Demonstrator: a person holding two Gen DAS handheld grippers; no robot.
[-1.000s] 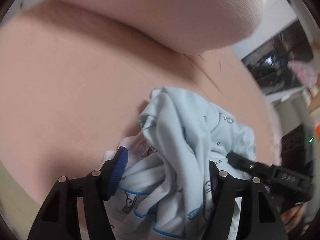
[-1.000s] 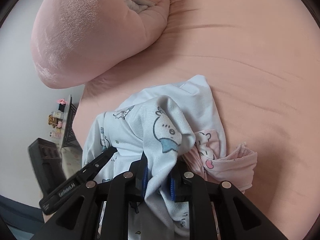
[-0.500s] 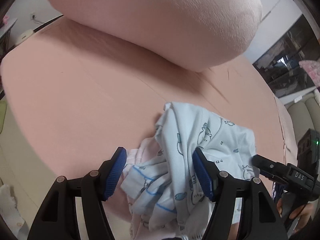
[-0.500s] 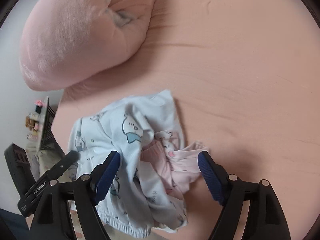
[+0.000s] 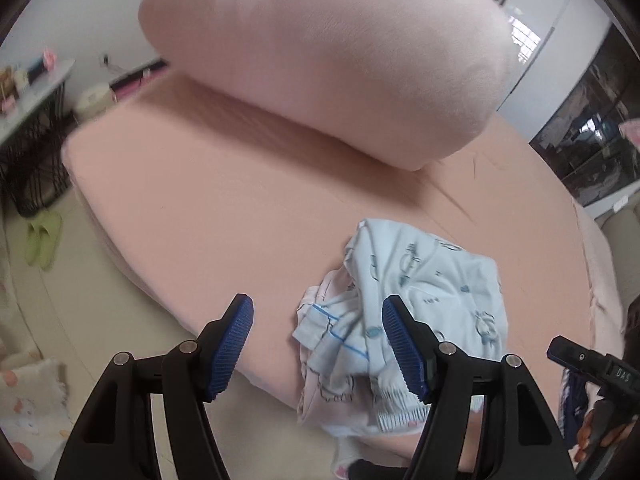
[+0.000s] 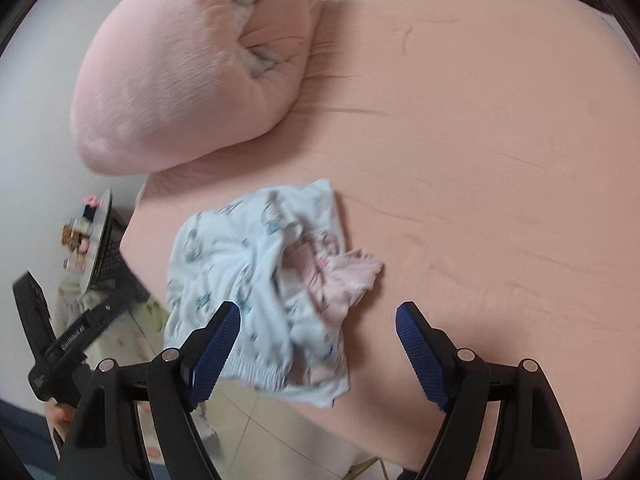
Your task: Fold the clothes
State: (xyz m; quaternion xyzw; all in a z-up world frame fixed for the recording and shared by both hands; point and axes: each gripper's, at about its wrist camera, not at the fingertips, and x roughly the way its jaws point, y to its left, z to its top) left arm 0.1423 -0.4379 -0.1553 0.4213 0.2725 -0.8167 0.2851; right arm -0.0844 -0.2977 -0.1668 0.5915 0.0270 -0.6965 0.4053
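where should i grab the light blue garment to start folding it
Probably by the gathered elastic hem of the light blue garment, coming in from the bed's near edge. That hem lies exposed at the bed sheet edge, while its middle is crumpled over the pink garment.

The left black two-finger gripper with blue ribbed pads (image 5: 318,344) hangs with its jaws spread wide, gripping nothing, its 2 fingers pointing forward and down. The right black two-finger gripper with blue ribbed pads (image 6: 318,350) is likewise spread wide and bare, and it hangs close beside the left one.
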